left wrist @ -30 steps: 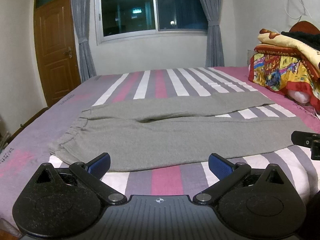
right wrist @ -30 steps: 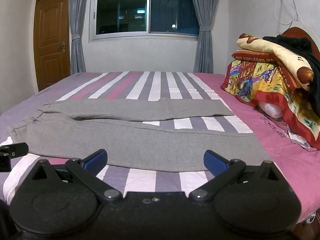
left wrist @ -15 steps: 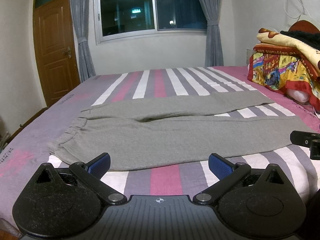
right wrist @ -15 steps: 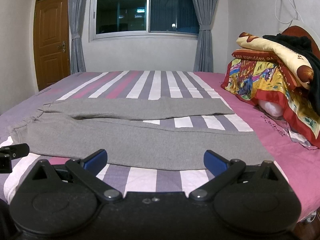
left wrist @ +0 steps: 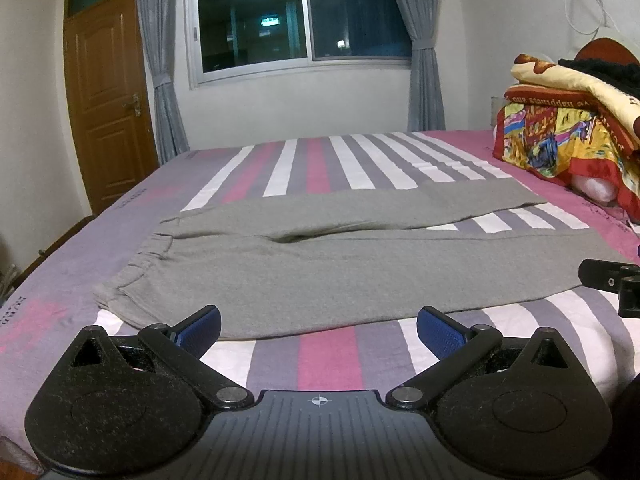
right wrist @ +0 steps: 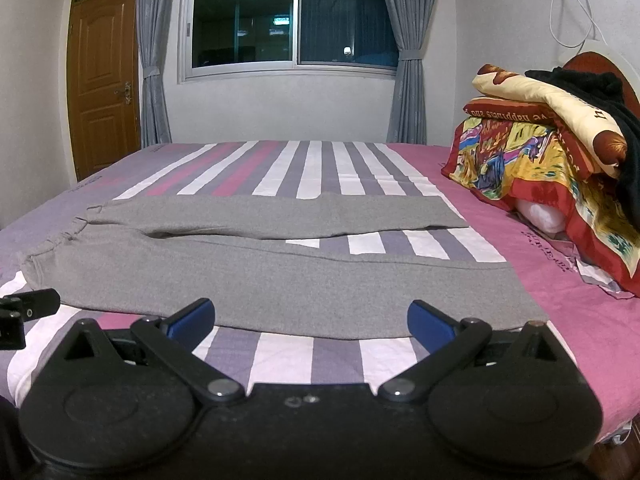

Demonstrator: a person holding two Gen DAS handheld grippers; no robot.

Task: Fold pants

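Grey pants (left wrist: 320,264) lie flat across the striped bed (left wrist: 328,360), waistband to the left, both legs stretched right and slightly spread apart. My left gripper (left wrist: 319,324) hovers open at the near hem side, close to the waist end, with nothing between its blue pads. In the right wrist view the same pants (right wrist: 256,272) spread out ahead, and my right gripper (right wrist: 311,320) stands open just short of the near leg's edge, toward the cuff end. Each gripper's tip shows at the edge of the other's view.
A stack of colourful folded blankets (right wrist: 552,148) with a dark garment on top sits at the bed's right end. A wooden door (left wrist: 108,96) is at far left, a curtained window (left wrist: 296,20) behind. The bed's far half carries only the striped sheet.
Both views have shifted only slightly; the grippers stay open and the pants have not moved.
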